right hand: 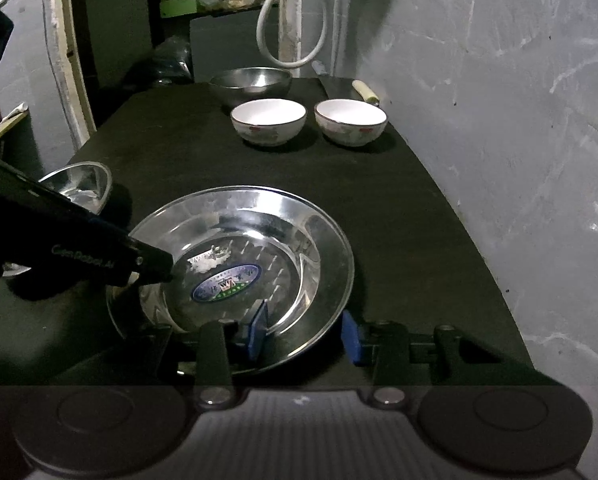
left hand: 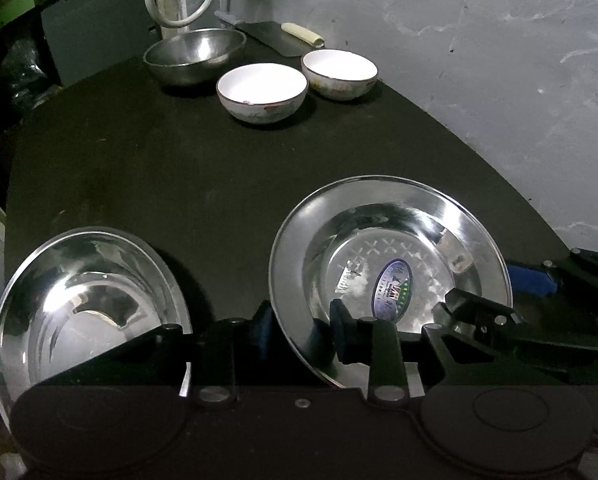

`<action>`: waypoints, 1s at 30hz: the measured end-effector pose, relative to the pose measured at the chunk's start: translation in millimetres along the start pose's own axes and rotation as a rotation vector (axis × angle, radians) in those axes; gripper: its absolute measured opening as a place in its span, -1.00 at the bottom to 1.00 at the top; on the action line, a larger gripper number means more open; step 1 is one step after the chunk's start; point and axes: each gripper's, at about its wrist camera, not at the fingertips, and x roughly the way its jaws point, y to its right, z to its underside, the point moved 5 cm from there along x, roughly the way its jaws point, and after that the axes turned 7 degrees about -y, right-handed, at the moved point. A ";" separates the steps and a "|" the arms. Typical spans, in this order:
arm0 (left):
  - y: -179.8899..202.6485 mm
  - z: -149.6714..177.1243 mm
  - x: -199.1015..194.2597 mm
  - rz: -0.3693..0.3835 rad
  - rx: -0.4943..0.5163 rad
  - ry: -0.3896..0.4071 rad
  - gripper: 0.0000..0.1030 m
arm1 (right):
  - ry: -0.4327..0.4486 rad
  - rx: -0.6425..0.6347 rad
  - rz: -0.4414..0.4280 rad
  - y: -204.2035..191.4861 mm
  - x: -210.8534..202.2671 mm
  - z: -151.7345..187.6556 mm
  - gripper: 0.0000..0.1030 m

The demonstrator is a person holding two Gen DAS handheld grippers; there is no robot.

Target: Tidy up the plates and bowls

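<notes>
A wide steel plate (left hand: 391, 248) (right hand: 235, 248) with an oval sticker lies on the black table (left hand: 159, 168). My left gripper (left hand: 303, 328) (right hand: 159, 272) is shut on its left rim, one pad inside and one outside. My right gripper (right hand: 305, 330) (left hand: 499, 292) grips the near right rim the same way, with its blue pads against the metal. A second, deeper steel dish (left hand: 87, 304) (right hand: 83, 188) rests left of the plate. Two white bowls (left hand: 261, 92) (left hand: 339, 72) stand side by side at the far end, with a steel mixing bowl (left hand: 195, 56) behind them.
A cleaver (left hand: 275, 38) with a pale handle lies at the far edge beside the bowls. A grey wall (left hand: 499, 80) runs along the table's right side. A white hose (left hand: 179, 20) loops down behind the mixing bowl. Dark shelves and clutter stand to the left.
</notes>
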 end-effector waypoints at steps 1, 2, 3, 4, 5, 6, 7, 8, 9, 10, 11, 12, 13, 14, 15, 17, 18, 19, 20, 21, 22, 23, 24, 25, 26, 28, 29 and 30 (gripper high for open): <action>-0.6 0.1 -1.9 -0.001 0.001 0.007 -0.38 | 0.004 -0.003 0.000 -0.8 -0.9 -0.7 -0.15; -1.3 0.2 -4.7 -0.003 0.001 0.016 -0.38 | 0.008 -0.005 0.000 -1.7 -2.2 -2.0 -0.15; -2.1 0.2 -7.3 -0.006 0.001 0.024 -0.38 | 0.015 -0.009 0.000 -3.0 -4.0 -4.0 -0.15; -3.2 0.0 -10.4 -0.009 0.001 0.035 -0.37 | 0.021 -0.014 -0.001 -4.2 -5.7 -5.9 -0.15; -4.9 -0.1 -14.1 -0.013 0.000 0.048 -0.37 | 0.028 -0.019 -0.002 -5.7 -7.3 -8.5 -0.15; -6.5 -0.1 -17.4 -0.016 -0.003 0.057 -0.37 | 0.034 -0.025 -0.005 -7.4 -8.5 -11.2 -0.15; -9.7 0.1 -21.6 -0.020 -0.011 0.069 -0.37 | 0.041 -0.034 -0.008 -9.8 -10.0 -14.0 -0.15; -12.4 0.5 -25.4 -0.023 -0.017 0.077 -0.37 | 0.049 -0.046 -0.013 -13.1 -11.7 -17.8 -0.15; -15.3 1.0 -29.2 -0.028 -0.025 0.086 -0.37 | 0.054 -0.056 -0.017 -16.1 -12.6 -21.0 -0.15; -19.7 1.9 -33.6 -0.035 -0.034 0.096 -0.37 | 0.061 -0.069 -0.024 -20.0 -13.5 -24.7 -0.15; -23.9 3.2 -38.0 -0.042 -0.044 0.105 -0.37 | 0.068 -0.082 -0.033 -24.0 -14.2 -28.2 -0.15; -28.1 4.3 -41.8 -0.050 -0.054 0.112 -0.37 | 0.074 -0.097 -0.044 -28.7 -14.7 -32.2 -0.15; -33.1 5.7 -46.3 -0.060 -0.067 0.119 -0.37 | 0.079 -0.109 -0.052 -33.1 -14.8 -35.1 -0.15; -37.6 6.6 -49.8 -0.070 -0.078 0.123 -0.37 | 0.085 -0.125 -0.066 -38.5 -14.9 -38.8 -0.15; -42.5 9.1 -54.3 -0.080 -0.090 0.126 -0.37 | 0.089 -0.136 -0.080 -43.2 -14.6 -41.2 -0.15; -53.6 13.7 -61.6 -0.098 -0.117 0.132 -0.37 | 0.096 -0.162 -0.116 -54.5 -13.7 -47.5 -0.15; -59.4 16.9 -65.5 -0.108 -0.135 0.134 -0.37 | 0.099 -0.179 -0.133 -61.1 -13.0 -50.2 -0.15; -65.2 20.4 -68.9 -0.118 -0.152 0.135 -0.37 | 0.101 -0.193 -0.144 -66.4 -12.9 -52.2 -0.15; -70.3 23.5 -71.5 -0.128 -0.167 0.136 -0.37 | 0.103 -0.215 -0.160 -74.0 -12.2 -54.7 -0.15; -75.8 26.9 -74.2 -0.139 -0.183 0.135 -0.37 | 0.103 -0.228 -0.170 -80.2 -11.5 -56.4 -0.15; -82.3 31.0 -76.9 -0.152 -0.202 0.133 -0.37 | 0.102 -0.244 -0.181 -86.3 -10.1 -58.2 -0.15; -87.1 34.3 -78.9 -0.163 -0.217 0.132 -0.37 | 0.102 -0.262 -0.192 -93.5 -8.5 -60.4 -0.15; -92.2 38.4 -81.4 -0.175 -0.232 0.130 -0.37 | 0.100 -0.274 -0.203 -99.8 -7.2 -62.0 -0.15; -97.8 42.4 -83.7 -0.189 -0.250 0.125 -0.37 | 0.097 -0.289 -0.213 -106.4 -5.0 -63.9 -0.15; -102.6 45.4 -85.2 -0.200 -0.267 0.121 -0.37 | 0.093 -0.304 -0.228 -113.9 -2.7 -66.1 -0.15; -113.5 52.3 -88.5 -0.220 -0.306 0.110 -0.37 | 0.088 -0.329 -0.247 -126.2 0.0 -67.5 -0.15; -118.2 55.3 -89.5 -0.227 -0.321 0.106 -0.37 | 0.087 -0.342 -0.255 -132.5 1.3 -68.2 -0.15; -123.0 58.5 -90.6 -0.236 -0.337 0.103 -0.37 | 0.086 -0.352 -0.263 -137.0 2.8 -68.3 -0.15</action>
